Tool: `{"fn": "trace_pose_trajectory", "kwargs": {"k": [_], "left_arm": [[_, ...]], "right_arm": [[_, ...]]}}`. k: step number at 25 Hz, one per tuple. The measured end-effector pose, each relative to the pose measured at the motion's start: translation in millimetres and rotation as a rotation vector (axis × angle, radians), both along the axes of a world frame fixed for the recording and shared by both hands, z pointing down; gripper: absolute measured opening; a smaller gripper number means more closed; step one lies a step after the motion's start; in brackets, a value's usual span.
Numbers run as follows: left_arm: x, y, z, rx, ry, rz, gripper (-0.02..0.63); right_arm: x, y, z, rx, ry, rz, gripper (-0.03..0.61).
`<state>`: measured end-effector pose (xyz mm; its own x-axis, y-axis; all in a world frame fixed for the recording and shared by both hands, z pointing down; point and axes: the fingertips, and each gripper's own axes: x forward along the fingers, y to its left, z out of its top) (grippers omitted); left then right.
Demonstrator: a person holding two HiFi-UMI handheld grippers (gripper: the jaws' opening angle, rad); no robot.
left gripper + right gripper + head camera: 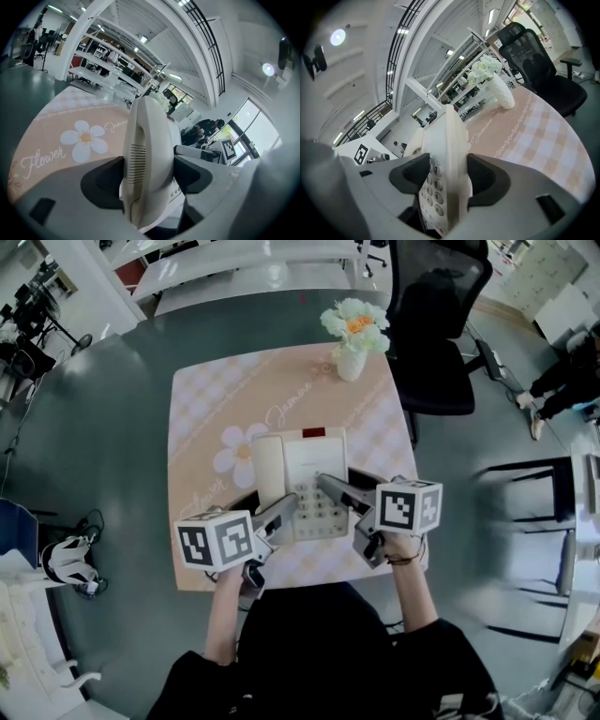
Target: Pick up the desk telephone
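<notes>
Currently: cream plastic desk telephone (305, 465) on peach checked tabletop (202, 399).
Left gripper (147, 173): jaws pinching its handset (147, 136).
Right gripper (449, 176): jaws clamped on keypad edge (433, 187).
Risk: handset could leave its cradle, tipping the phone.

The right gripper (448, 180) clamps its 2 jaws on the desk telephone's (446, 136) edge, keypad toward the left jaw. Beyond it are a pink checked tablecloth (536, 133), a white flower vase (502, 93) and a black office chair (541, 70).
</notes>
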<state>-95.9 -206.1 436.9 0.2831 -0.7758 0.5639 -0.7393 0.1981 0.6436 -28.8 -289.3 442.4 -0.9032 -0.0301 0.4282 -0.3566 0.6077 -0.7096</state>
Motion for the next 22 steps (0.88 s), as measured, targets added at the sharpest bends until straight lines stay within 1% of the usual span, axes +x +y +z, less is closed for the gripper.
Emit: {"fn": "trace_pose_trajectory", "kwargs": {"k": [10,22], "left_arm": [[0.8,16.7,-20.3,0.036,-0.046,-0.021,0.324],[5.8,34.8,-46.1,0.07,-0.064,-0.035,0.324]], "right_arm": [[2.3,14.4,-23.8,0.036,-0.038,-0.006,0.244],[6.5,31.9,-50.9,0.078,-0.065,-0.008,0.244]]}}
